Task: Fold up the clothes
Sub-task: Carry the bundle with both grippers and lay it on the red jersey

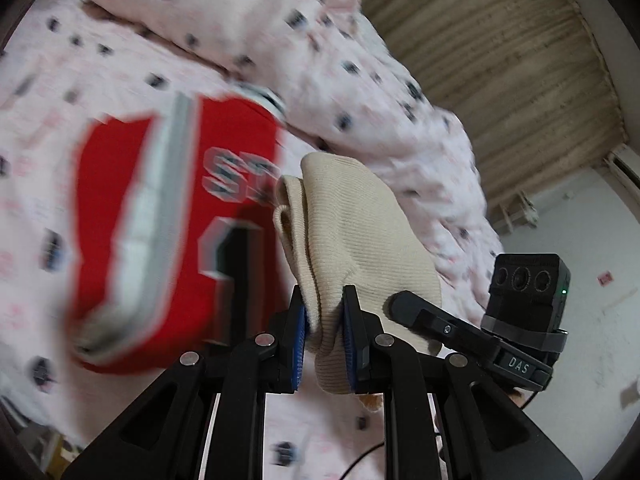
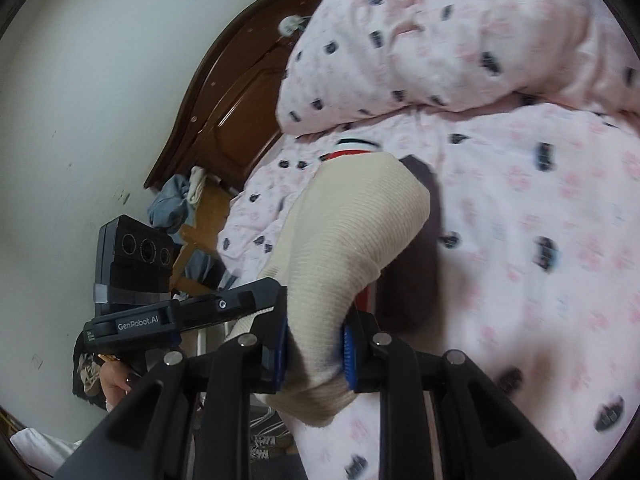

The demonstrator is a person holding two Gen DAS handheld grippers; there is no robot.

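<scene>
My left hand-held gripper (image 1: 325,334) is clamped on a cream ribbed-knit garment (image 1: 352,232); the blue ridged pads (image 1: 299,344) pinch a thick, soft fold of it, and the cloth bulges out beyond the black fingers in a rounded, doubled-over hump with a rolled hem at its left edge. My right hand-held gripper (image 2: 316,346) is clamped on the same kind of cream knit (image 2: 356,232), which rises from between its blue pads as a fat, tube-like roll with fine ribbing running across it and a blunt, squared end at the far side.

Just beyond the knit in the left view, a red jersey (image 1: 168,216) lies flat on the bed (image 1: 52,80), smooth and shiny-looking, with a broad grey-white trim band and blocky grey letters; it is blurred. A sliver of red with striped trim (image 2: 356,148) also peeks past the far end of the roll in the right view.

The bed is covered in pale pink cotton with small dark motifs, and a puffy quilt (image 2: 460,40) in the same print is heaped at the far side. A dark, glossy curved wooden headboard (image 2: 240,92) stands to the far left.
</scene>
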